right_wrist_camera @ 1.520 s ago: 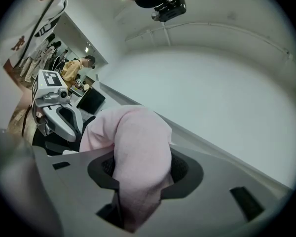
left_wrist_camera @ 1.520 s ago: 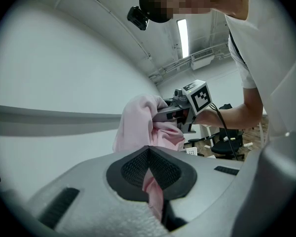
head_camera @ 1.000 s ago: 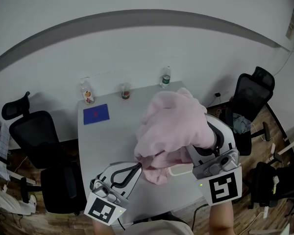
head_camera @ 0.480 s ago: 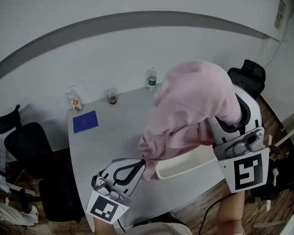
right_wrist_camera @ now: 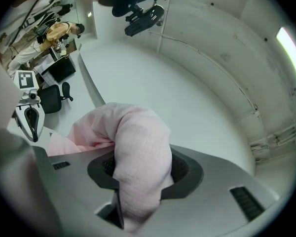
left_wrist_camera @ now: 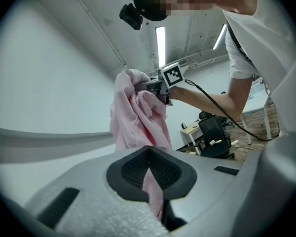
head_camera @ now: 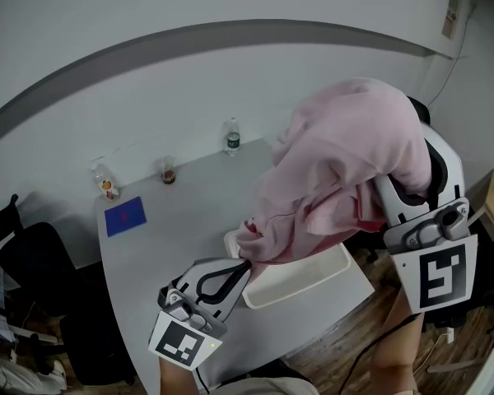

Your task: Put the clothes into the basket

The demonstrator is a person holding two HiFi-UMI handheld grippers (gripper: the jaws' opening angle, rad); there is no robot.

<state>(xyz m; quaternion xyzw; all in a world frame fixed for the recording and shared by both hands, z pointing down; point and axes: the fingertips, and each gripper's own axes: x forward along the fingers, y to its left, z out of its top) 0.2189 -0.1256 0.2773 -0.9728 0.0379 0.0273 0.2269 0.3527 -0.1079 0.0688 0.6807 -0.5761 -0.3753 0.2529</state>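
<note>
A pink garment (head_camera: 346, 163) hangs bunched between my two grippers, above a white rectangular basket (head_camera: 296, 290) on the grey table (head_camera: 165, 237). My left gripper (head_camera: 245, 263) is low at the table's front and shut on the garment's lower end, which shows as a thin fold of pink cloth (left_wrist_camera: 155, 191) between the pads. My right gripper (head_camera: 379, 200) is raised at the right, mostly draped by the cloth. It is shut on a thick roll of the garment (right_wrist_camera: 138, 152). The left gripper view shows the right gripper (left_wrist_camera: 160, 85) holding the top of the hanging cloth (left_wrist_camera: 138, 117).
At the table's far edge stand a water bottle (head_camera: 232, 136), a cup (head_camera: 169, 171) and a small bottle (head_camera: 105, 186), with a blue card (head_camera: 125, 216) nearby. Black office chairs stand at the left (head_camera: 25, 262) and behind the right gripper (head_camera: 420, 109). A wall lies close behind the table.
Both grippers have carried the garment up and to the right. The right one has risen more, stretching the cloth. The white basket, nearly hidden before, now shows beneath the garment.
</note>
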